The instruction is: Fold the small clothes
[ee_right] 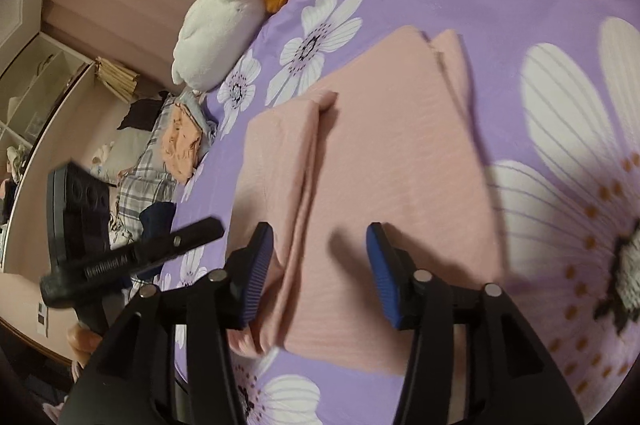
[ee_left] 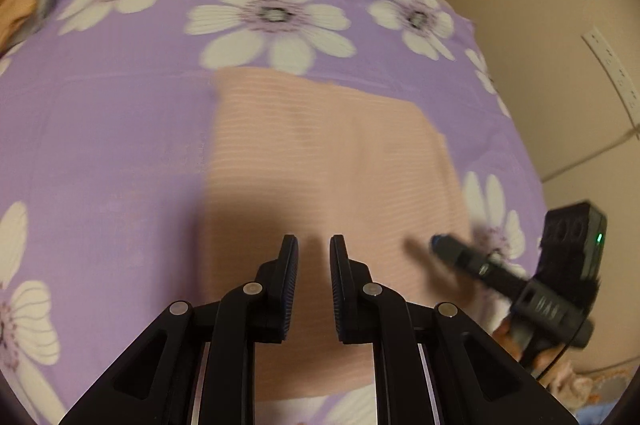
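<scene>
A pink ribbed garment [ee_left: 320,153] lies folded into a rectangle on the purple flowered bedsheet [ee_left: 120,145]. My left gripper [ee_left: 314,257] hovers over its near part with a narrow gap between the pads and nothing held. In the right wrist view the same garment [ee_right: 400,165] shows folded layers along its left side. My right gripper [ee_right: 320,245] is wide open above its near edge and empty. The right gripper also shows in the left wrist view [ee_left: 440,241] at the garment's right edge. The left gripper shows in the right wrist view [ee_right: 208,229] at the left.
A white and orange plush toy [ee_right: 240,1] lies at the head of the bed. A pile of clothes, with an orange piece [ee_right: 180,145] and plaid cloth [ee_right: 148,177], lies beside the bed. A power strip [ee_left: 612,73] lies off the bed.
</scene>
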Demonstrator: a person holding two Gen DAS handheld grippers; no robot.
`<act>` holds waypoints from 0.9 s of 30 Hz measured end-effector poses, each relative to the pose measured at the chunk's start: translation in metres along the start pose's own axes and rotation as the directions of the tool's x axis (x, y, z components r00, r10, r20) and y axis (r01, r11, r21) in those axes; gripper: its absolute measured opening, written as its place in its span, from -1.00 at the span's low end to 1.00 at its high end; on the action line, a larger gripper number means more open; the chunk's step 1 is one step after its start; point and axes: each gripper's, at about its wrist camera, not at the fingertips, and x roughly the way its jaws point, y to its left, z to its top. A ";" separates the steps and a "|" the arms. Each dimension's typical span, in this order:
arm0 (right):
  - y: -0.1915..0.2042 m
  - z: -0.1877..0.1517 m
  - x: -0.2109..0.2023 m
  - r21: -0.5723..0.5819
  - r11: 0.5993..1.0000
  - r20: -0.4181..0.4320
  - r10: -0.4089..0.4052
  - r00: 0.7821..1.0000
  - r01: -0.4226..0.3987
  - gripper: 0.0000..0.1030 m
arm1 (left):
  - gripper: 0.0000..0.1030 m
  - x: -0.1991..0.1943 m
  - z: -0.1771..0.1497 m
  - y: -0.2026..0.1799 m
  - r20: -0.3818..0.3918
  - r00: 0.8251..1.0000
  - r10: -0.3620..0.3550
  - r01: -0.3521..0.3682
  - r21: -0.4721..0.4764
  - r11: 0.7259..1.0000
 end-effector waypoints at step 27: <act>0.044 0.054 0.067 -0.159 0.987 -0.042 -0.043 0.998 0.036 -0.79 | 0.13 -0.005 -0.029 0.062 0.045 0.991 -0.123 0.129 -0.157 0.979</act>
